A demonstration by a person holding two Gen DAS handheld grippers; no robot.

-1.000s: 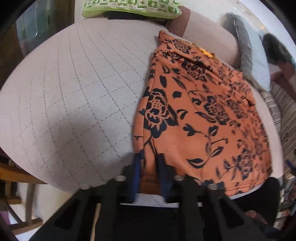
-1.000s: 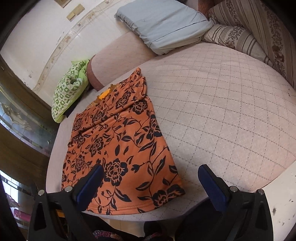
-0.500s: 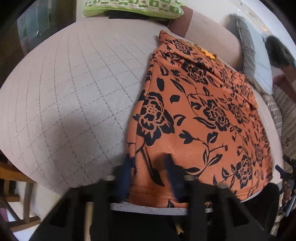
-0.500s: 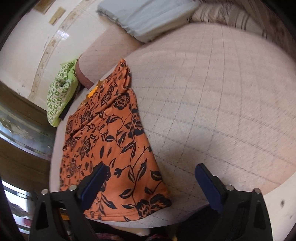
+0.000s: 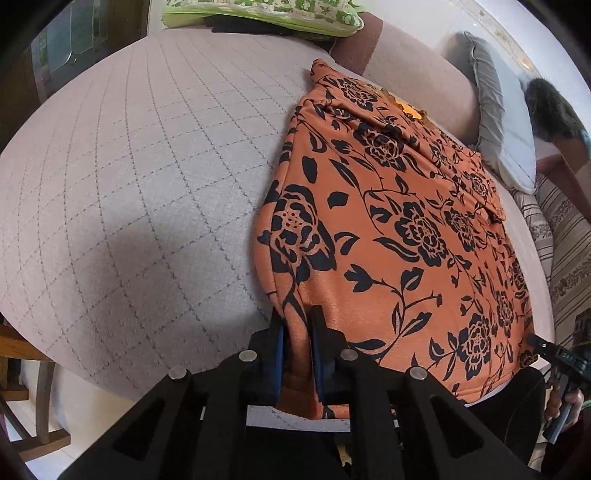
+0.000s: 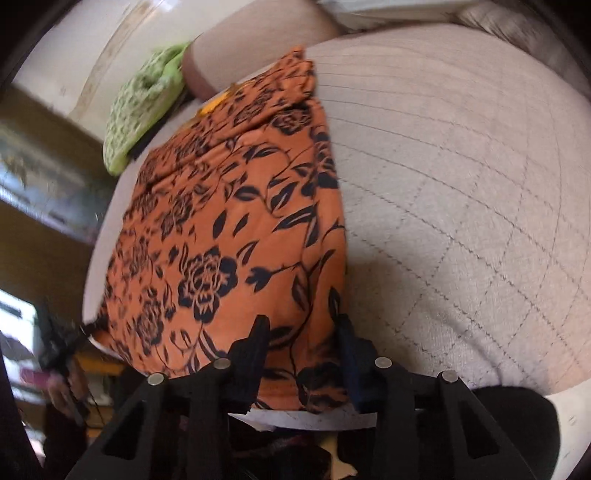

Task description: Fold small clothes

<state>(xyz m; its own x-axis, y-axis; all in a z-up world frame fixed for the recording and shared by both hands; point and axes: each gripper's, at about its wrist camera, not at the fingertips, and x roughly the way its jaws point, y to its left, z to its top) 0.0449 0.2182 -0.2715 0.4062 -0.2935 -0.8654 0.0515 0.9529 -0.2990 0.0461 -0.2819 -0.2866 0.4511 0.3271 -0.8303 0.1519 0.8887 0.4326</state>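
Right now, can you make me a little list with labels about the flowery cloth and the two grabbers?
garment: orange cloth with black flower print, spread flat
surface: quilted beige mattress
left gripper: shut on a pinched-up fold at the cloth's near corner
right gripper: jaws closing, the cloth's other near corner between them, pads not yet pressing
far end: green patterned pillow, grey pillow
fold: not yet made

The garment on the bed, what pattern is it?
Orange garment with black roses and leaves, clearest in the left wrist view.
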